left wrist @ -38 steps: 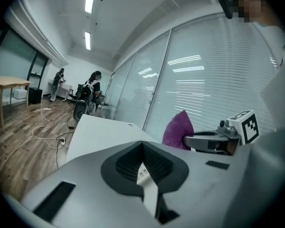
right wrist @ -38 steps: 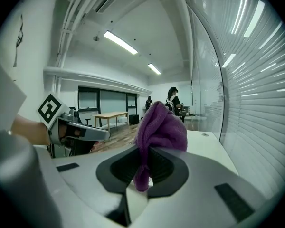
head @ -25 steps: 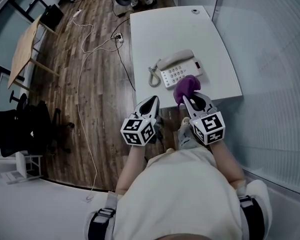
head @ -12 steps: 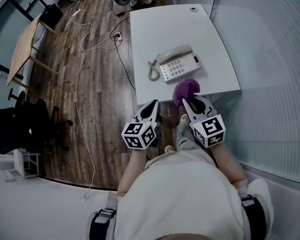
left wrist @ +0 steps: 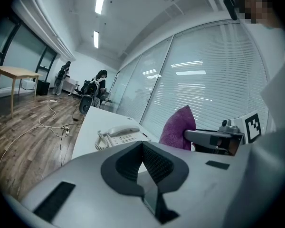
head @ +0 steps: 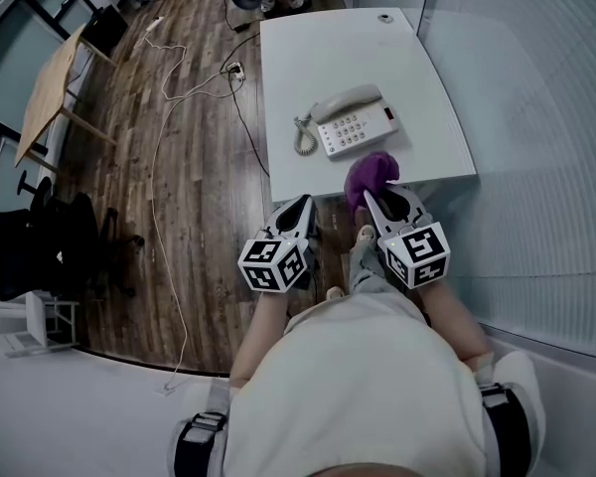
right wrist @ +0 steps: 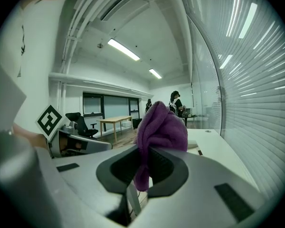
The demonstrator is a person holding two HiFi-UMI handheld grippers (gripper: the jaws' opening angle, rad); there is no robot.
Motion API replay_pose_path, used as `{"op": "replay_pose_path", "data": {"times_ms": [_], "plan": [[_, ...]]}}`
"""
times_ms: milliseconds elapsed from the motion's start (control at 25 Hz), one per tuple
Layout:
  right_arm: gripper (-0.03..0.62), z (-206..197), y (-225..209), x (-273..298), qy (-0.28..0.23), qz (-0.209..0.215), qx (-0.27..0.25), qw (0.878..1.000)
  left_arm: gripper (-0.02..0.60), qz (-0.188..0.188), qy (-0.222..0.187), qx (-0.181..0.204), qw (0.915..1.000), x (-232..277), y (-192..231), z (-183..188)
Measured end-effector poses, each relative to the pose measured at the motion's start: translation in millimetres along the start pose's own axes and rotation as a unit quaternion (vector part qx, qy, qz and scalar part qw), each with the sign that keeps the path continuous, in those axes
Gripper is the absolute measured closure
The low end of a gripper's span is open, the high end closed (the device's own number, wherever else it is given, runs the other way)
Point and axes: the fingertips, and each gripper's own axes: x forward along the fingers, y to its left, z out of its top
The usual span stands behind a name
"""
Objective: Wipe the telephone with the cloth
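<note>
The telephone [head: 350, 125] sits on the table [head: 318, 58], and wiping has not begun, because the purple cloth [head: 371, 175] is just in front of the telephone, not touching it. The right gripper [head: 375, 197] has its jaws squeezed tight on the cloth, and the left gripper [head: 303, 205], in front of the telephone and to its left, is closed all the way with nothing in it. Next, the cloth likely needs to go forward and down onto the telephone and rub across it.

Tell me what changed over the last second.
The right claw drew the cloth back off the near edge of the telephone, toward the table edge. Unchanged: cloth still gripped, left claw shut and empty, telephone in place.
</note>
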Motion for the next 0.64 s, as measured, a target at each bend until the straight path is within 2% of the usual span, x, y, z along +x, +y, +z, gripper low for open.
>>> {"op": "replay_pose_path", "data": {"times_ms": [360, 640], "plan": [[0.549, 0.1, 4.7, -0.7, 0.0, 0.006, -0.005, 1.0, 0.561, 0.003, -0.003, 0.006, 1.0, -4.1, -1.4, 1.7], [0.549, -3.8, 5.7, 1.5, -0.003, 0.003, 0.0, 1.0, 0.561, 0.009, -0.006, -0.007, 0.9999, -6.6, 1.8, -1.5]]}}
